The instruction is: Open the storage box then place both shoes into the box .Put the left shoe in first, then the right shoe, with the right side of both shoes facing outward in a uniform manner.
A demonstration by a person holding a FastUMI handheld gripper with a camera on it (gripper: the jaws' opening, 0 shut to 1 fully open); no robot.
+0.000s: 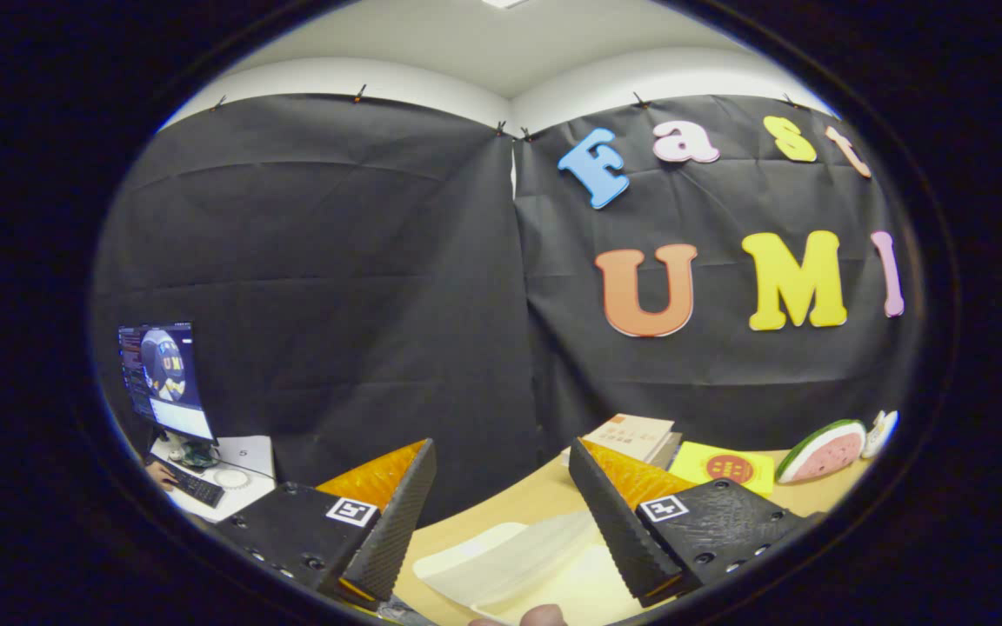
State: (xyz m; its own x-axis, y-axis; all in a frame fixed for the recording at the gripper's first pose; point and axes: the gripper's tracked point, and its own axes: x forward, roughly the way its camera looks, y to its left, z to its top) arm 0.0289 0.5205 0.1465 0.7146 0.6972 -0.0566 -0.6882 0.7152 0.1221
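Storage box (pixel 510 561): a pale, translucent plastic piece, judged to be the lid or top of the box, lies on the wooden table (pixel 501 509) low between the fingers, toward 6 o'clock from the gripper (pixel 501 513). By its look the plastic is light, fairly stiff and smooth, so it may slip under a shallow pinch; judged best grip point is the near rim or lid edge, taken squarely with both pads. Whether the box is open or closed cannot be told. The shoes cannot be located from this position. Gripper state: fingers wide apart, holding nothing and touching nothing; the pale plastic sits in the gap below them. A fingertip (pixel 543 616) shows at 6 o'clock, just below the plastic. Beyond the fingers, at 1 o'clock, a stack of books (pixel 631 436) rests on the table, with a yellow card (pixel 723 465) and a watermelon-slice ornament (pixel 821 450) toward 2 o'clock. A monitor (pixel 166 378) and keyboard (pixel 197 487) stand well apart at 10 o'clock.
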